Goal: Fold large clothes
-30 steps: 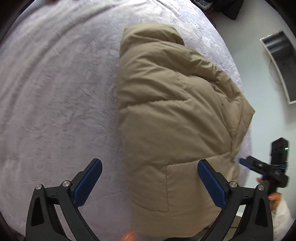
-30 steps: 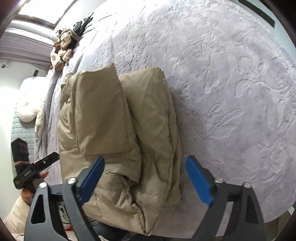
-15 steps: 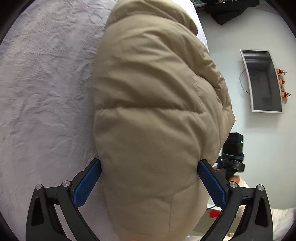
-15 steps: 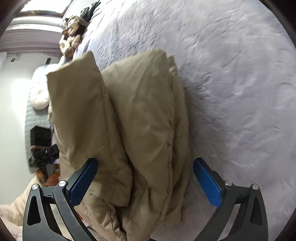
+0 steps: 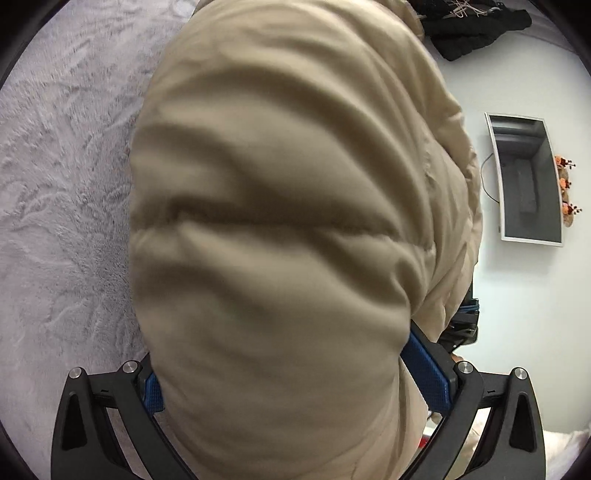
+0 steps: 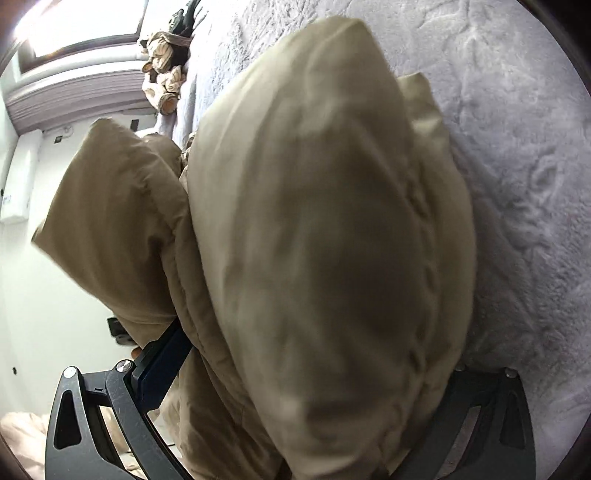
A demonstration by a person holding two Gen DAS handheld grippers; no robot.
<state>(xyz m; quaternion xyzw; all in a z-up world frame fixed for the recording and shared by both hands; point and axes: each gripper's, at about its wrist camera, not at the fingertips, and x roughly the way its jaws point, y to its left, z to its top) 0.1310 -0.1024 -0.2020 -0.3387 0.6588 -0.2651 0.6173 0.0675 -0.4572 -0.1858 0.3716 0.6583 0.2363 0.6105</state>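
Note:
A tan puffer jacket (image 5: 288, 229) is folded into a thick bundle on the grey-lilac bedspread (image 5: 62, 192). In the left wrist view it bulges between the two blue-padded fingers of my left gripper (image 5: 295, 376), which stand wide apart around it; the left pad (image 5: 153, 391) is mostly covered. In the right wrist view the jacket (image 6: 325, 258) fills the gap of my right gripper (image 6: 314, 369); its left finger (image 6: 162, 365) shows, its right finger is hidden behind the fabric. Both grippers straddle the bundle, still wide open.
Bedspread (image 6: 524, 155) extends to the right of the jacket. A bundle of other clothes (image 6: 166, 74) lies at the far end of the bed. A dark garment (image 5: 476, 26) and a wall-mounted screen (image 5: 528, 177) lie beyond the bed edge.
Both grippers have pushed forward onto the jacket; it now fills the space between the fingers and covers much of each view. The jaws stayed wide.

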